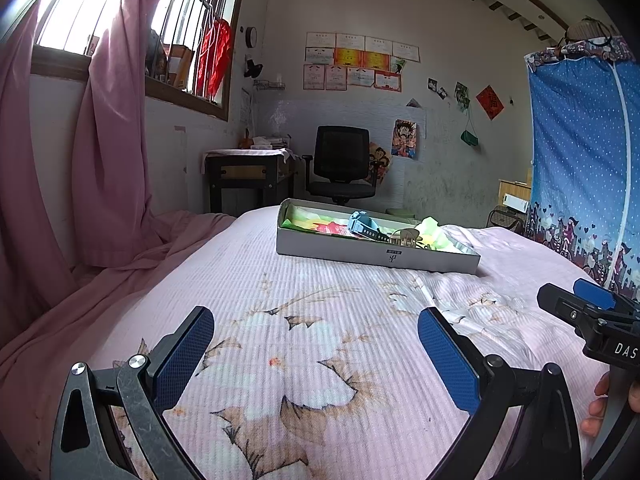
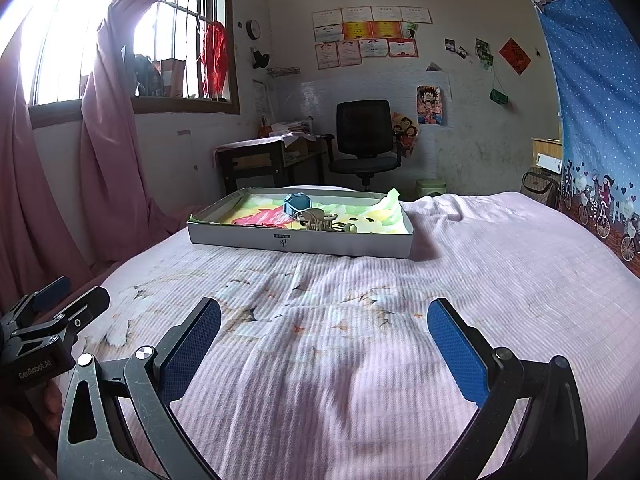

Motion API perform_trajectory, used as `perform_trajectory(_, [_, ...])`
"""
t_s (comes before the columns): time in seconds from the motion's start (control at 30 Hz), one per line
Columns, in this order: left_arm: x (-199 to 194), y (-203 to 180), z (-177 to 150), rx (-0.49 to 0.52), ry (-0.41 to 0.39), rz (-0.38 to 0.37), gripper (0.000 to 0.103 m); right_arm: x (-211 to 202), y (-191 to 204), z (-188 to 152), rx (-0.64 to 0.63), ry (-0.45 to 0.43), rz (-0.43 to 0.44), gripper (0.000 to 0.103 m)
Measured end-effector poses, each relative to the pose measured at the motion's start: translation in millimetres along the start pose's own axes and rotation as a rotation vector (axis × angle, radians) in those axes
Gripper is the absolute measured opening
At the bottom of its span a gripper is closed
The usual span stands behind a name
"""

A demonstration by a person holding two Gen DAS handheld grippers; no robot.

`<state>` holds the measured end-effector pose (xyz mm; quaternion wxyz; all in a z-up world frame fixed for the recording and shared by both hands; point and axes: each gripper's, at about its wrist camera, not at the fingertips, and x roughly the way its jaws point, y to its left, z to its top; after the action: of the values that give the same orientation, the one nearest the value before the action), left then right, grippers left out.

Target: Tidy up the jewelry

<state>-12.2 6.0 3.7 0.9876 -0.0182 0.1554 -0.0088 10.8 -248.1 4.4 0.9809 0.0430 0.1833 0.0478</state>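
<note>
A shallow grey cardboard box point(image 1: 372, 256) point(image 2: 300, 242) lined with colourful paper lies on the bed ahead of both grippers. Inside it sit a light blue watch point(image 1: 362, 224) point(image 2: 295, 203), a beige claw hair clip point(image 1: 408, 237) point(image 2: 318, 220) and a small pale piece point(image 2: 351, 228). My left gripper point(image 1: 316, 356) hovers low over the bedspread, open and empty, well short of the box. My right gripper point(image 2: 324, 348) is likewise open with nothing between its blue pads. Each gripper shows at the edge of the other's view.
The bed is covered by a pink bedspread point(image 1: 304, 360) with flower prints. Pink curtains point(image 1: 104, 140) hang at the left under a barred window. A desk point(image 1: 248, 176) and a black office chair point(image 1: 342, 164) stand beyond the bed. A blue fabric wardrobe point(image 1: 580, 160) is on the right.
</note>
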Motion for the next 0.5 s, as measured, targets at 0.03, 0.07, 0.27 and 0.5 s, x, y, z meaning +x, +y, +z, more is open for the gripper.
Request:
perform_trajectory(0.03, [-0.1,-0.2,-0.5,0.001,0.0,0.0,0.103,-0.1,0.1,0.1,0.0,0.0,0.0,0.102])
perform_trajectory(0.07, [-0.1,-0.1,-0.4,0.0,0.0,0.0,0.103,0.0,0.1,0.1,0.0,0.0,-0.001,0.102])
perform_trajectory(0.27, [-0.2,-1.4,-1.4,0.002,0.0,0.0,0.103,-0.1,0.3,0.1,-0.001,0.0,-0.001,0.102])
perform_trajectory(0.5, [-0.2,-1.5,-1.0,0.003,0.0,0.0,0.103,0.0,0.3,0.1,-0.001,-0.001,0.0,0.102])
